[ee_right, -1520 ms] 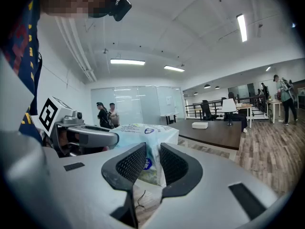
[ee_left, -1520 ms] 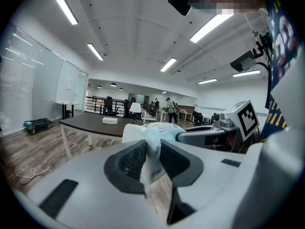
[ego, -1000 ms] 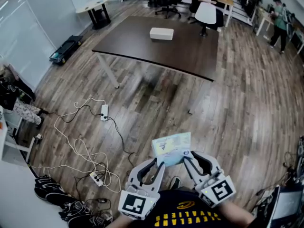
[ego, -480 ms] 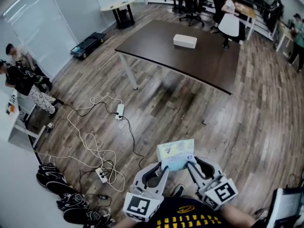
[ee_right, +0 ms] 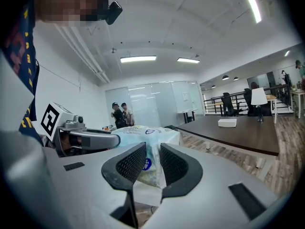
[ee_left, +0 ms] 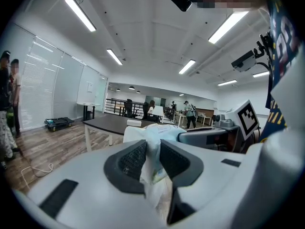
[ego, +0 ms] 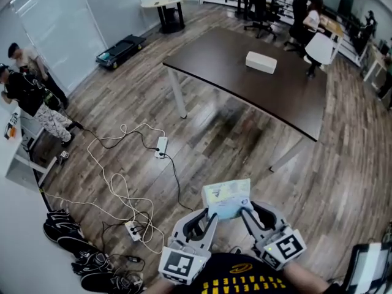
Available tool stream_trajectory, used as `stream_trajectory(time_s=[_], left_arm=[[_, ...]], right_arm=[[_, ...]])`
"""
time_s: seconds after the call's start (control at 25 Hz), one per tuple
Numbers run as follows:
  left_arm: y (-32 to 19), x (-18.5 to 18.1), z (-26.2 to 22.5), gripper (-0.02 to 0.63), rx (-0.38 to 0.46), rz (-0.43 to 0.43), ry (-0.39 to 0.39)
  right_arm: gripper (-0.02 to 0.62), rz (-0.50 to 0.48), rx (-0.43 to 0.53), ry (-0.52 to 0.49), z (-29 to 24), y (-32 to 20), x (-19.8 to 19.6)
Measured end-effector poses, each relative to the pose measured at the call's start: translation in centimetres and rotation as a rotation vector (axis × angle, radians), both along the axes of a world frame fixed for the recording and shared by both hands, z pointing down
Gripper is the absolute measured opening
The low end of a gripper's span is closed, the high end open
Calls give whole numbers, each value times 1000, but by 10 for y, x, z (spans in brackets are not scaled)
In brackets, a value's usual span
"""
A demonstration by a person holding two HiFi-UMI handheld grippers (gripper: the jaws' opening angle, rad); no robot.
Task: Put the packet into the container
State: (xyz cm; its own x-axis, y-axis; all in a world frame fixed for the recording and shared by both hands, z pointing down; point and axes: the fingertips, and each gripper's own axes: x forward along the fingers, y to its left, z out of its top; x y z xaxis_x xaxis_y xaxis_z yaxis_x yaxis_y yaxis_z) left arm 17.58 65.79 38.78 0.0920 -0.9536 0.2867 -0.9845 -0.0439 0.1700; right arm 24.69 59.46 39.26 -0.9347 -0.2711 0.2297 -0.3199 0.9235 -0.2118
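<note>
A pale blue-and-white packet (ego: 227, 199) hangs in front of the person's chest, held at both lower corners. My left gripper (ego: 211, 214) is shut on its left edge, and the plastic is pinched between the pads (ee_left: 152, 157). My right gripper (ego: 243, 211) is shut on its right edge, the packet (ee_right: 150, 162) squeezed between its black pads. A white rectangular container (ego: 261, 62) lies far off on the dark brown table (ego: 245, 78). It also shows as a small white box (ee_right: 227, 122) in the right gripper view.
White cables and power strips (ego: 133, 228) trail over the wooden floor at the left. Shoes (ego: 61, 231) lie at the lower left. Two people (ego: 27, 94) stand at the far left by a glass wall. Office chairs and more people are behind the table.
The view has shifted: the table and container now lie further right and nearer. Both grippers keep the packet in the same place before the chest.
</note>
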Motion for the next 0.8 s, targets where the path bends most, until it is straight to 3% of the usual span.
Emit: stream_trajectory(time_s=[0.32, 0.8], left_arm=[[-30, -98, -7, 89, 16, 56, 30], [-99, -137, 10, 89, 0, 124, 51]], right_arm=[[103, 46, -4, 43, -5, -23, -93], [103, 128, -20, 61, 12, -86, -127]])
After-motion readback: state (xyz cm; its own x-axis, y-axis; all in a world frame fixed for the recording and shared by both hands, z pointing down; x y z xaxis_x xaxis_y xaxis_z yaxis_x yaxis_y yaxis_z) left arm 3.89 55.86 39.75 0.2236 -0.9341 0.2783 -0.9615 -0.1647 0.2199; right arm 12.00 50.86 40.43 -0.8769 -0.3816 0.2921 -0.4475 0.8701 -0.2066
